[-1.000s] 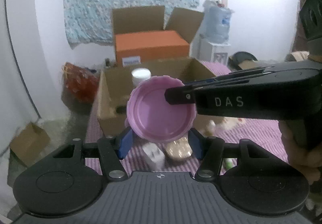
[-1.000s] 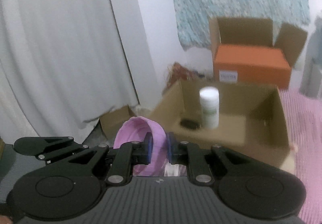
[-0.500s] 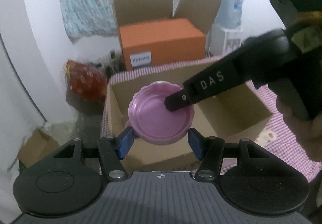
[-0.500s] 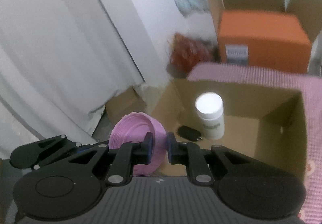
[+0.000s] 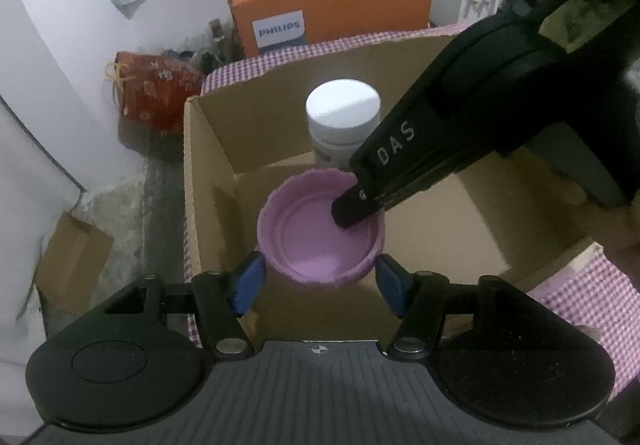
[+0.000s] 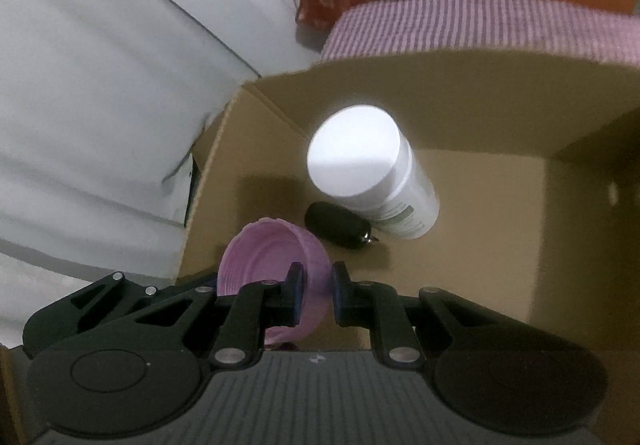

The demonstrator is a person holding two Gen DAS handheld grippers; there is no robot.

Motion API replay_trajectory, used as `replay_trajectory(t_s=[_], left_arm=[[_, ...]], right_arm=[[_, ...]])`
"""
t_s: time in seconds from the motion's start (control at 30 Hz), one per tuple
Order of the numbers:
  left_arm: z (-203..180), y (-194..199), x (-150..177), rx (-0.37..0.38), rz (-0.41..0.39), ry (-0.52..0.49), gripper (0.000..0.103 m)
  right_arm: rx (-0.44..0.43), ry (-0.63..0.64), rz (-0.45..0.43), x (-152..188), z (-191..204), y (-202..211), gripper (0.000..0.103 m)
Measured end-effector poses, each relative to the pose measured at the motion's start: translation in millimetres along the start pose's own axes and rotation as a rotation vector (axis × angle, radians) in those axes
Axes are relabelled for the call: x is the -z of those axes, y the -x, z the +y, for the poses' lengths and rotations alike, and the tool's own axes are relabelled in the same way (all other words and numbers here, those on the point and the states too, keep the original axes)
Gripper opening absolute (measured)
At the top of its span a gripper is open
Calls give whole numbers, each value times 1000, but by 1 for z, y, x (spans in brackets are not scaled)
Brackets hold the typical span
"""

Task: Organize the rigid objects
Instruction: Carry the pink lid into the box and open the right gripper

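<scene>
The right gripper pinched the rim of the pink lid, holding it hollow-side up over the open cardboard box. The left gripper hung with its fingers spread wide at either side of the lid, not touching it. Inside the box, a white bottle stood at the lid's 12 o'clock, with a small black object lying just beside its base.

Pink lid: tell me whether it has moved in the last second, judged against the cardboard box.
Yes. The pink lid, gripped by the right claw, has gone from outside the box's left wall to over its floor, near the white bottle.
</scene>
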State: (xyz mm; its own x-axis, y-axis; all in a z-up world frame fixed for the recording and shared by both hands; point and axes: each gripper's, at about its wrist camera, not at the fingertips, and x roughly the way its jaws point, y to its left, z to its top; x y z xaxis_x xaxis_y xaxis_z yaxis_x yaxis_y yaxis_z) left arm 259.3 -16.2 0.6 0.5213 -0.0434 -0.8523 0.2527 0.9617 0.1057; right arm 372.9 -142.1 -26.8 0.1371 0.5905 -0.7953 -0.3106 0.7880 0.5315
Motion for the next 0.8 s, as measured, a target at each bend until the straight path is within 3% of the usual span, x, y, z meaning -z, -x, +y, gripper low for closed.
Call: replay_trajectory(t_s=[0.13, 0.3, 0.47, 0.6, 0.8], left_arm=[[0, -2, -2, -14, 5, -13, 69], [-2, -2, -2, -16, 7, -22, 70], [-1, 1, -2, -17, -2, -17, 70], [2, 13, -1, -7, -41, 6, 70], [6, 55, 12, 27, -141, 54, 70]], right_arm=[[-8, -11, 57, -2, -2, -22, 16], [3, -17, 127, -1, 1, -51, 16], [16, -34, 188, 0, 2, -67, 26], [27, -26, 142, 0, 6, -53, 49], [-18, 0, 19, 10, 21, 5, 51]])
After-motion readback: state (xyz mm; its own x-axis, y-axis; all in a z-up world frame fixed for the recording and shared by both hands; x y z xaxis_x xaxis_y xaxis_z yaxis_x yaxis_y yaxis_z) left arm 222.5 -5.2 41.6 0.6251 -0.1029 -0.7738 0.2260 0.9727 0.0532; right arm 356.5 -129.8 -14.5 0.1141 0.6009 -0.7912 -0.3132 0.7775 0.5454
